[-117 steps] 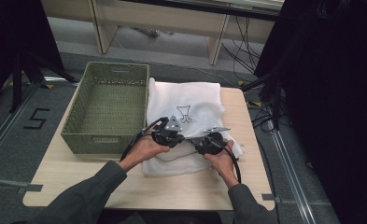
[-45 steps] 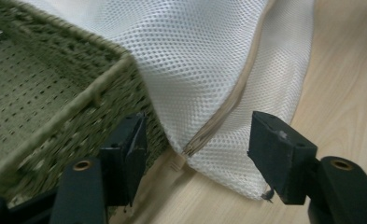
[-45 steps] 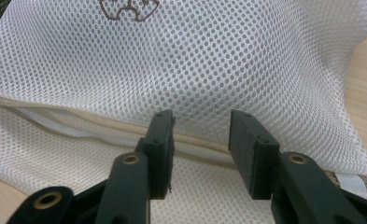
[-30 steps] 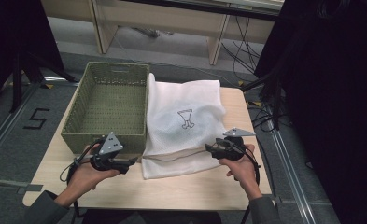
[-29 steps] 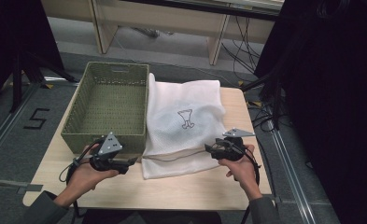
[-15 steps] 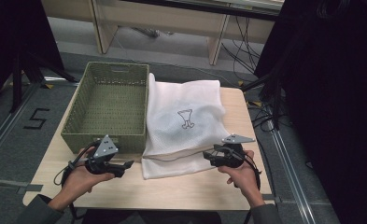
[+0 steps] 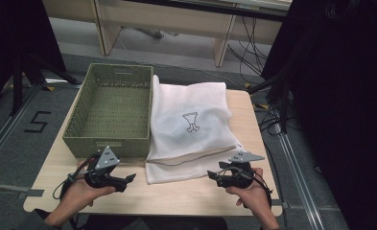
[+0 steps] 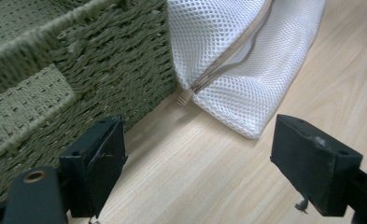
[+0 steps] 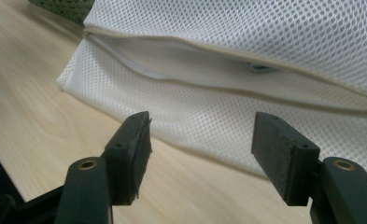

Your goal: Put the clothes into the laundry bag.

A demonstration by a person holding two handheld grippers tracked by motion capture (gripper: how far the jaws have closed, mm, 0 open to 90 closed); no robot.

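Change: both hands have pulled back off the mesh laundry bag to the table's near edge since the earliest frame, when they met over the bag's front.
Left gripper: jaws spread wide, holding nothing, low over bare wood in front of the woven basket; in the left gripper view it looks at the bag's near-left corner.
Right gripper: also wide open and empty, just off the bag's front edge.
Bag: flat on the table, touching the basket's right wall, printed side up.
Zipper opening: gapes slightly along the front edge (something small and grey shows inside, too blurred to name).
Step in hand: likely taking hold of the bag's front edge.
Doing it well: pinch a hem rather than loose mesh, one gripper to each end, so the cloth lifts evenly; catch a single layer if the mouth is to open.
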